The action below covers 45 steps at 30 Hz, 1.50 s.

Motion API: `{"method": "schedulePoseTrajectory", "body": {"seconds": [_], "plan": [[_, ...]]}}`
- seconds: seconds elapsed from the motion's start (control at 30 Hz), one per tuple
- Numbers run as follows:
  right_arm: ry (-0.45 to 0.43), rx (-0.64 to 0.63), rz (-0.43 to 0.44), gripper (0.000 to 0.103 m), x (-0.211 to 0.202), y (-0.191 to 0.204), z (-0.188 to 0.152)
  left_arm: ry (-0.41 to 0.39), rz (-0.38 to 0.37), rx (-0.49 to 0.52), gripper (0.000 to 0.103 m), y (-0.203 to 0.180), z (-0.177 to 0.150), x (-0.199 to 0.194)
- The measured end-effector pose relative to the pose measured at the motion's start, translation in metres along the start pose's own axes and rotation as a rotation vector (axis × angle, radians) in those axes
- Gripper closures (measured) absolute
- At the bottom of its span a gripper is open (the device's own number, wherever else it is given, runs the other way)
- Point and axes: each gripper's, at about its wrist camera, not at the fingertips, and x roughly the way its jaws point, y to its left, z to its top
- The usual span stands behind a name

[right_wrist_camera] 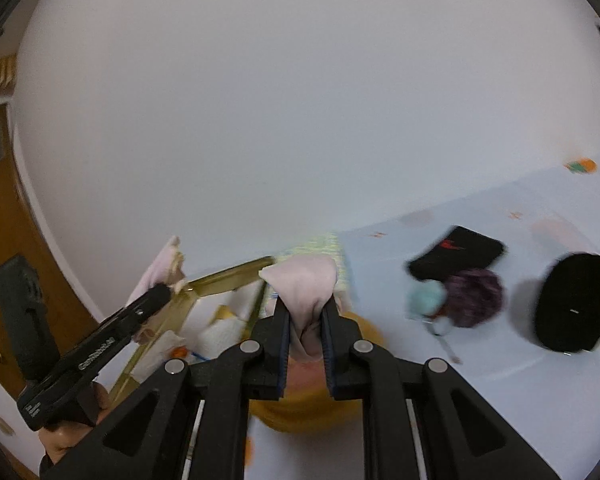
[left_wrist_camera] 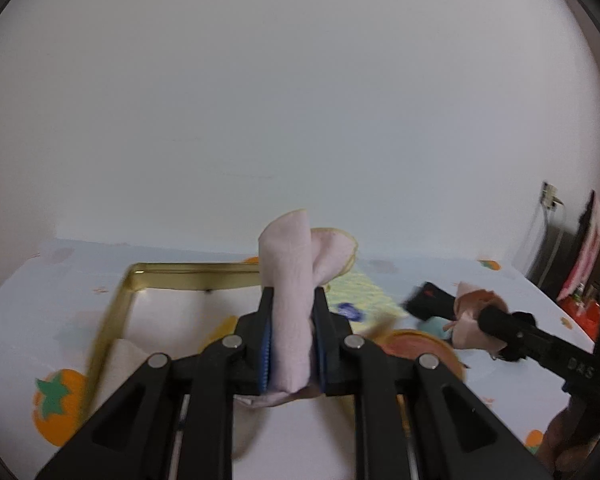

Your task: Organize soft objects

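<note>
Glossy tablecloth (left_wrist_camera: 16, 304); soft crumpled pink cloth (left_wrist_camera: 290, 292)

Pink cloth (left_wrist_camera: 290, 300) soft, matt; gold tray (left_wrist_camera: 188, 276) glossy; claws matt black plastic.

Plain white wall (left_wrist_camera: 300, 100) behind; brown wooden door (right_wrist_camera: 4, 216) at left.

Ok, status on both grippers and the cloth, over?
Left gripper shut on pink cloth. Right gripper shut on it too. Gold tray just beyond, path clear.
</note>
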Motion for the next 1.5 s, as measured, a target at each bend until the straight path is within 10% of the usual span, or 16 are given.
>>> {"method": "schedulePoseTrajectory", "body": {"seconds": [0.53, 1.03, 1.1, 1.27, 1.5], "plan": [[0.074, -0.195, 0.026, 0.087, 0.092, 0.113, 0.020, 0.098, 0.121, -0.165, 0.088, 0.079, 0.018, 0.014], [0.307, -0.164, -0.047, 0.087, 0.194, 0.108, 0.038, 0.293, 0.188, -0.226, 0.085, 0.092, 0.004, 0.050], [0.323, -0.146, -0.039, 0.082, 0.201, 0.106, 0.039, 0.294, 0.196, -0.242, 0.070, 0.099, 0.004, 0.048], [0.276, -0.145, -0.001, 0.031, 0.192, 0.102, 0.041, 0.287, 0.207, -0.261, 0.010, 0.101, 0.006, 0.047], [0.067, -0.065, 0.029, 0.031, 0.123, 0.093, 0.046, 0.145, 0.268, -0.151, 0.005, 0.083, 0.013, 0.024]]}}
